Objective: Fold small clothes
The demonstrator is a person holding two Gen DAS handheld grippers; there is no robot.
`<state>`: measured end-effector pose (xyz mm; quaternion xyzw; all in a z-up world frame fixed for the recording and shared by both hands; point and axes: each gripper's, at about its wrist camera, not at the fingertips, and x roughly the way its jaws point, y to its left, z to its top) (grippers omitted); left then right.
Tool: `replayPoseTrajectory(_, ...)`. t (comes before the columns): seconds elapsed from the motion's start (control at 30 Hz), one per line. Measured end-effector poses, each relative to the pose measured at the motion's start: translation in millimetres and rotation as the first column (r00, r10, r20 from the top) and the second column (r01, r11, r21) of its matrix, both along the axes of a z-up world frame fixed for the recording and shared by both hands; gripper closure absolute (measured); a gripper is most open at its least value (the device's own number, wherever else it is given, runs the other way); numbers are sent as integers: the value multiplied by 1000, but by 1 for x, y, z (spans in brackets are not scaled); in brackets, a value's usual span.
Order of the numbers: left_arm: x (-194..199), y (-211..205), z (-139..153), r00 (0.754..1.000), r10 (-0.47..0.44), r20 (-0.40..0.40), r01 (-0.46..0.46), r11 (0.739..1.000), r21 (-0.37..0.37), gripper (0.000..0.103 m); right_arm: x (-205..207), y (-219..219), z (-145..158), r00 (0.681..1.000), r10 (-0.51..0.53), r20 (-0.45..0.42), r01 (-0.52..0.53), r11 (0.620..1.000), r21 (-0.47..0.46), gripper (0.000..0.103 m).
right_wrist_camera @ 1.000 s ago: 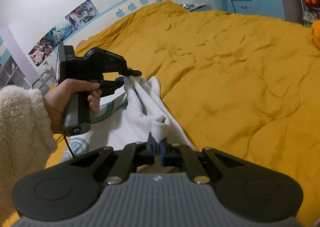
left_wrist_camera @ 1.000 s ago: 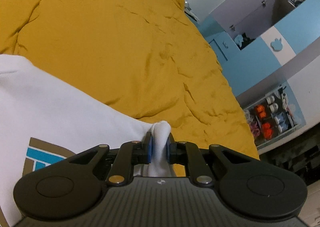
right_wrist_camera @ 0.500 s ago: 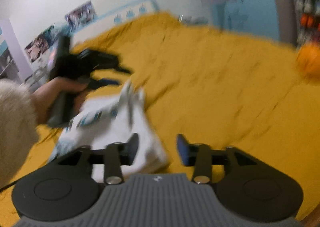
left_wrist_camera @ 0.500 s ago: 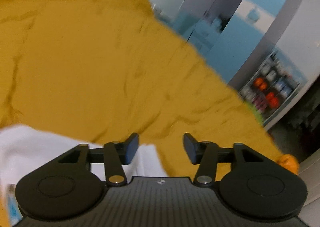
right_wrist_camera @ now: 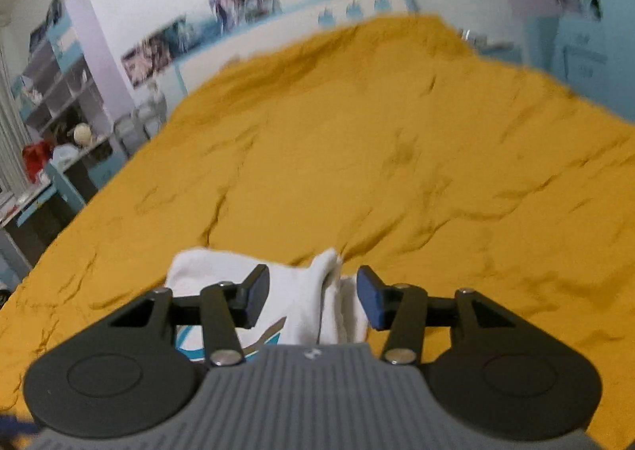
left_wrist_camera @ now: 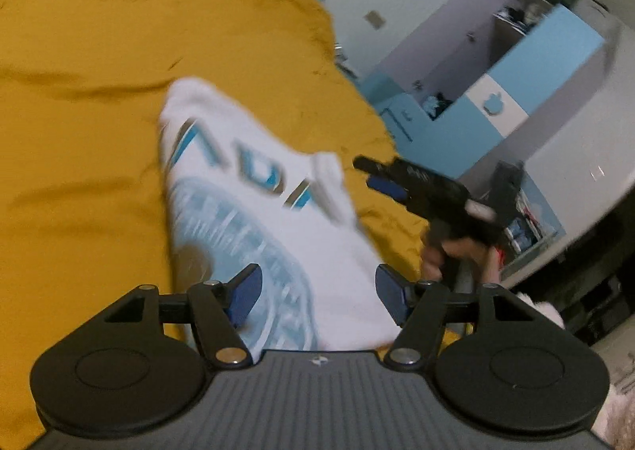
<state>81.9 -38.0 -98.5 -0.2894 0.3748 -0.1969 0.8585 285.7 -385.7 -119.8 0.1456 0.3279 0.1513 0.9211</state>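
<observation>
Your left gripper (left_wrist_camera: 317, 293) has just been opening; fingers wide, nothing pinched, the white shirt (left_wrist_camera: 254, 211) lying flat below and between them; your right gripper (right_wrist_camera: 311, 297) stands at a middling gap, pads clear of the bunched shirt fold (right_wrist_camera: 325, 291) that rises between them. Shirt sits on the yellow bedspread (right_wrist_camera: 397, 156), near its close edge; far side and both flanks of the bedspread bare and rumpled, ample room beyond the shirt. In the left wrist view your right gripper (left_wrist_camera: 381, 176) sits just off the shirt's right edge, your hand (left_wrist_camera: 456, 255) around its handle. Shirt print: blue and tan lettering above a pale blue round graphic; too blurred to read. Posters (right_wrist_camera: 242, 7) on the wall, unreadable.
</observation>
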Motion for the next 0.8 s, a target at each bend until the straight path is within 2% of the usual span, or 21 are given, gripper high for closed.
replayPoseTrajectory(0.1,0,10,-10,999,35,-37,-37,998,-47,27,21,5,-18,998,3,-67,-2,1000,15,58)
replayPoseTrajectory(0.17,2,10,-18,996,42,-72,-46,998,-47,27,30,9,-28,994,21,-104,-17,999,38,61)
replayPoseTrajectory(0.2,3,9,-21,996,39,-78,-43,998,-45,27,34,11,-32,993,26,-114,-22,999,36,86)
replayPoseTrajectory(0.23,2,8,-23,996,32,-79,-35,998,-45,27,37,14,-34,992,25,-120,-22,999,32,95)
replayPoseTrajectory(0.37,4,-1,-36,992,-17,-122,11,999,-48,26,37,20,-25,997,-19,-74,19,1000,0,97)
replayPoseTrajectory(0.47,-4,-12,-48,992,-21,-122,21,1000,0,25,46,18,-47,987,-40,-159,41,999,4,98)
replayPoseTrajectory(0.53,-8,-14,-42,992,-34,-119,36,999,19,25,49,13,-61,980,-34,-196,42,999,33,97)
replayPoseTrajectory(0.6,-13,-7,-30,993,-47,-111,48,999,8,28,44,4,-58,983,-45,-176,60,995,84,89)
replayPoseTrajectory(0.63,-19,-2,-25,995,-43,-89,45,999,25,28,38,-2,-52,987,-43,-155,62,991,115,84)
replayPoseTrajectory(0.7,-35,2,-13,999,-37,-39,41,992,116,28,17,-12,-32,994,-21,-104,35,990,135,79)
replayPoseTrajectory(0.77,-47,4,-9,999,-43,-24,47,978,205,28,-12,-21,-13,998,13,-63,-3,989,151,68)
replayPoseTrajectory(0.8,-50,3,-10,999,-45,-24,49,970,237,28,-28,-25,-6,998,23,-56,-13,988,156,67)
